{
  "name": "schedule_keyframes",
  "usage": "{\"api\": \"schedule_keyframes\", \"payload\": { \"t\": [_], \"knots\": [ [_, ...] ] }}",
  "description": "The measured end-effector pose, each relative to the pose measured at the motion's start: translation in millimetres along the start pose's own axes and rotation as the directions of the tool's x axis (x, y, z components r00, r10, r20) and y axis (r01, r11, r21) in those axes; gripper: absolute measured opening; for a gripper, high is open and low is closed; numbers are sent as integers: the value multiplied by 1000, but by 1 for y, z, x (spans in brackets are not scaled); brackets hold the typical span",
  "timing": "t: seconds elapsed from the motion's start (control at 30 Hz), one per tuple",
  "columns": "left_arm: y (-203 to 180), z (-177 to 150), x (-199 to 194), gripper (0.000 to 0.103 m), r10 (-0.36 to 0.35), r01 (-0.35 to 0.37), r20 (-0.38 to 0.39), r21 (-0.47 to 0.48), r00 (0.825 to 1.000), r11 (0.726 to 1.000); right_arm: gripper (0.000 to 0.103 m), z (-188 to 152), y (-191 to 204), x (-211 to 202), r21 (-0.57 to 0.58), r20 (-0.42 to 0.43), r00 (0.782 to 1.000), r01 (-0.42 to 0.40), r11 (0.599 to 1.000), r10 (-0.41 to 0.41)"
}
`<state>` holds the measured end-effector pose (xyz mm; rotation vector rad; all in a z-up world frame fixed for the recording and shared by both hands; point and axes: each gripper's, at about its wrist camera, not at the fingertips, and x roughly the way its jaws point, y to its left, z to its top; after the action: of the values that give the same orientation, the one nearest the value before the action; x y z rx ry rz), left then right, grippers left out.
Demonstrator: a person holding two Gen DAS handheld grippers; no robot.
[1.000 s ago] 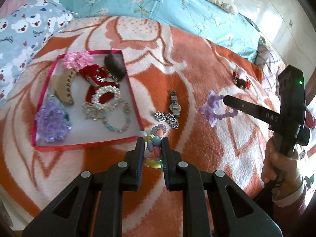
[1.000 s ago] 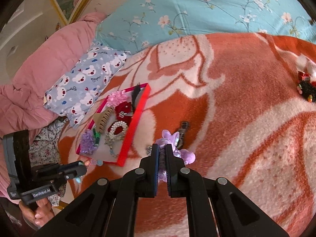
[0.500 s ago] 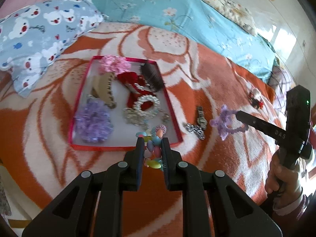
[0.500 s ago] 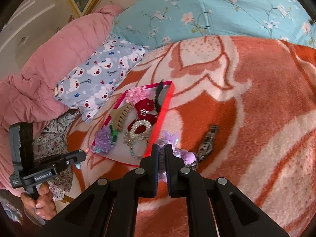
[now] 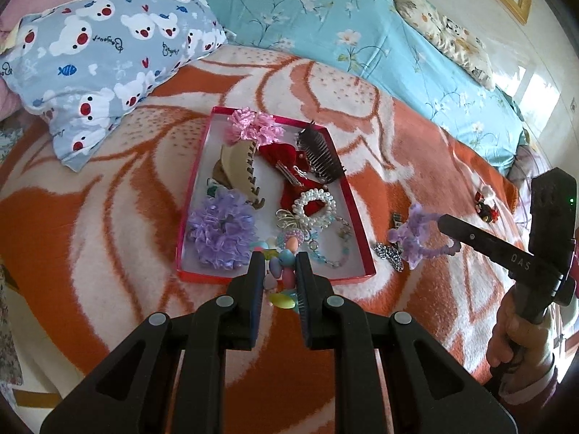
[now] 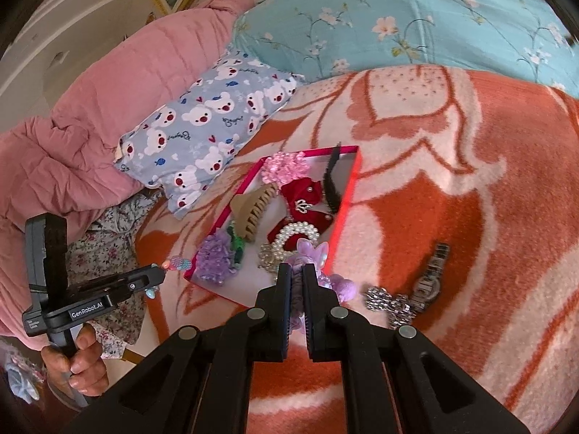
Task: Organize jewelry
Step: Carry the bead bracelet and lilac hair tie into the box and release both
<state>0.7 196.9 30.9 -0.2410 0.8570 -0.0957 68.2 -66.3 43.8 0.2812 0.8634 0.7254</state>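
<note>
A red-rimmed tray (image 5: 197, 184) (image 6: 348, 195) lies on the bed, holding hair clips, scrunchies and a pearl bracelet (image 5: 314, 205). My left gripper (image 5: 279, 259) is shut on a pastel bead bracelet (image 5: 280, 275) and holds it above the tray's near edge; it also shows in the right wrist view (image 6: 159, 271). My right gripper (image 6: 296, 269) is shut on a purple flower hair tie (image 6: 313, 253), hanging just right of the tray (image 5: 416, 240). A silver watch (image 6: 429, 280) and a chain bracelet (image 6: 389, 300) lie on the blanket right of the tray.
The bed has an orange and white blanket (image 5: 108, 217), a blue bear-print pillow (image 5: 97, 58), a turquoise floral quilt (image 5: 325, 18) and a pink duvet (image 6: 72, 115). A small red and black ornament (image 5: 486, 204) lies far right.
Both grippers have moved left toward the tray, each still holding its item. The bead bracelet has come from the blanket beside the tray to over its near edge.
</note>
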Motion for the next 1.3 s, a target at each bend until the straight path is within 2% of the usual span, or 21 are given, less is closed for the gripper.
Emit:
{"api": "schedule_keyframes", "payload": {
  "t": [0.27, 0.53, 0.73, 1.07, 1.3],
  "knots": [
    [2, 8, 12, 15, -7, 7, -3, -3, 1000, 1000, 6, 10, 21, 26, -30, -19, 999, -49, 998, 49],
    [10, 17, 35, 15, -7, 6, -18, -14, 1000, 1000, 6, 10, 34, 70, -37, -91, 991, -103, 994, 99],
    [11, 13, 67, 15, -14, 14, -85, 6, 996, 1000, 6, 2, 25, 106, -34, -158, 986, -67, 997, 61],
    [18, 1, 95, 15, -18, 17, -157, -10, 987, 1000, 6, 3, 10, 119, -58, -164, 986, 9, 998, -18],
    [21, -1, 99, 15, -18, 15, -173, -19, 985, 1000, 6, 3, 7, 125, -60, -170, 985, 13, 998, -23]
  ]
}}
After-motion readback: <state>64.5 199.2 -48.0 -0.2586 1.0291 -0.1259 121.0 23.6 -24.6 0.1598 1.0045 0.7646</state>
